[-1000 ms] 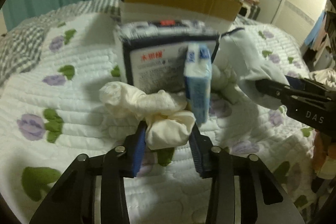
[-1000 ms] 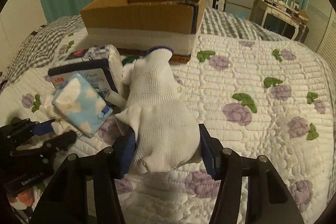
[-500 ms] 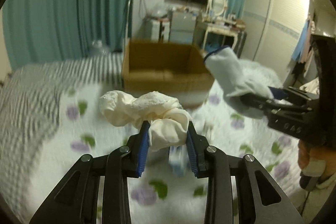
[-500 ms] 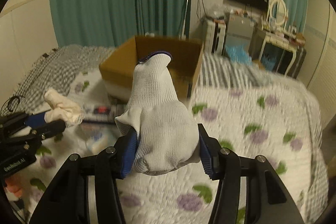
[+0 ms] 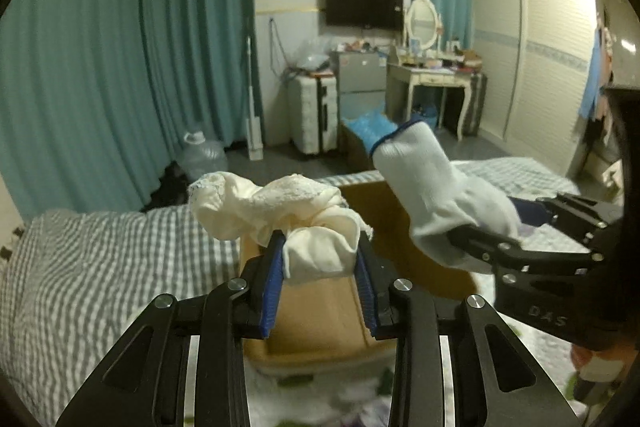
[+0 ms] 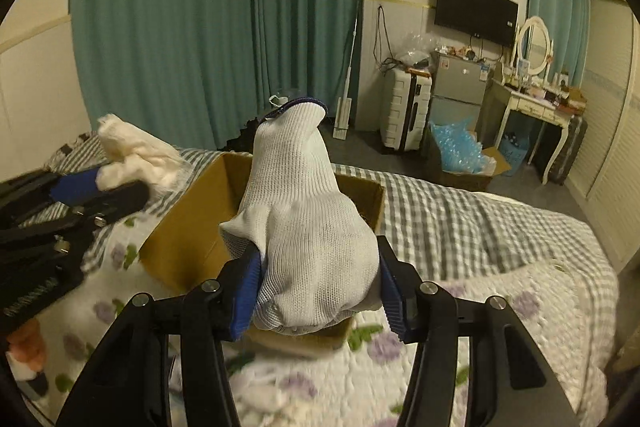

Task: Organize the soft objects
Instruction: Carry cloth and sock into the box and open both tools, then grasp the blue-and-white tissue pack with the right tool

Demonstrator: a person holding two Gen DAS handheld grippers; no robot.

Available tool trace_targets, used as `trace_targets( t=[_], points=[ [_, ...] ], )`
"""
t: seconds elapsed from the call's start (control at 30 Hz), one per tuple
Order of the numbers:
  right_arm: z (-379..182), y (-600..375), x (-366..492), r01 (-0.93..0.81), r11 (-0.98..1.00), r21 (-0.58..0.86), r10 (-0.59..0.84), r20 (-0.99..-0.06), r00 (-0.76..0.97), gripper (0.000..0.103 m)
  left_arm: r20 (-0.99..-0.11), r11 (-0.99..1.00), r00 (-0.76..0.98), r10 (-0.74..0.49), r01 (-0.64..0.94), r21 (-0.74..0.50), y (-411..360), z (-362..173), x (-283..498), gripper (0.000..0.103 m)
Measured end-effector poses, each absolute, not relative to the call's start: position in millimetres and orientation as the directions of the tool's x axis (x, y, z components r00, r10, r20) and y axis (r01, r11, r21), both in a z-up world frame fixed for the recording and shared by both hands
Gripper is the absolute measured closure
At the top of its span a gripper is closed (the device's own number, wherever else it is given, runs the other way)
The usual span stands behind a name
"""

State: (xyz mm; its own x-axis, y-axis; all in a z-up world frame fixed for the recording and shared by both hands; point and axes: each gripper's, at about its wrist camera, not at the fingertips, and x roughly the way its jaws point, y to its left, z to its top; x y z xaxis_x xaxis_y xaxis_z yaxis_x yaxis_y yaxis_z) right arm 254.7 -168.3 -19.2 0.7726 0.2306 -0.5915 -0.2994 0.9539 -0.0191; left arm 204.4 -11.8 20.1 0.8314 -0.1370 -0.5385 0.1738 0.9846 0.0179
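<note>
Aloft over a quilted bed (image 6: pixel 460 339), 2 handheld grippers each carry a soft item above an open cardboard box (image 6: pixel 192 223). Left gripper (image 5: pixel 320 263) has its blue-padded jaws closed on a bunched cream cloth (image 5: pixel 280 211), which spills up and to the left of them. Right gripper (image 6: pixel 318 279) pinches a white knit glove (image 6: pixel 304 211) at its fingers end, blue-trimmed cuff pointing upward. Both items hang near each other, above the box's opening.
</note>
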Motion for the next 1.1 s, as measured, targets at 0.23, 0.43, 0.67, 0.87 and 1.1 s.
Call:
trace_targets(
  t=[0.23, 0.43, 0.67, 0.87, 1.1],
  points=[
    [-54, -168, 300, -0.302, 0.953, 0.021, 0.255, -0.592, 0.764, 0.027, -0.575, 0.968, 0.789, -0.216, 0.249, -0.023, -10, -26, 243, 0.045],
    [-48, -182, 295, -0.271, 0.962, 0.044, 0.248, -0.562, 0.789, 0.016, -0.549, 0.981, 0.826, -0.124, 0.185, 0.056, -7, -26, 237, 0.019],
    [7, -201, 238, -0.258, 0.965, 0.054, 0.250, -0.494, 0.833, 0.009, -0.494, 0.982, 0.862, -0.113, 0.174, 0.078, -5, 24, 189, 0.017],
    [55, -199, 158, -0.276, 0.961, -0.021, 0.236, -0.458, 0.857, 0.002, -0.372, 0.974, 0.915, -0.154, 0.204, 0.098, 9, 73, 109, 0.007],
    [41, -181, 95, -0.299, 0.953, -0.053, 0.234, -0.500, 0.834, 0.001, -0.370, 0.960, 0.909, -0.190, 0.250, 0.122, 27, 65, 41, 0.005]
  ],
)
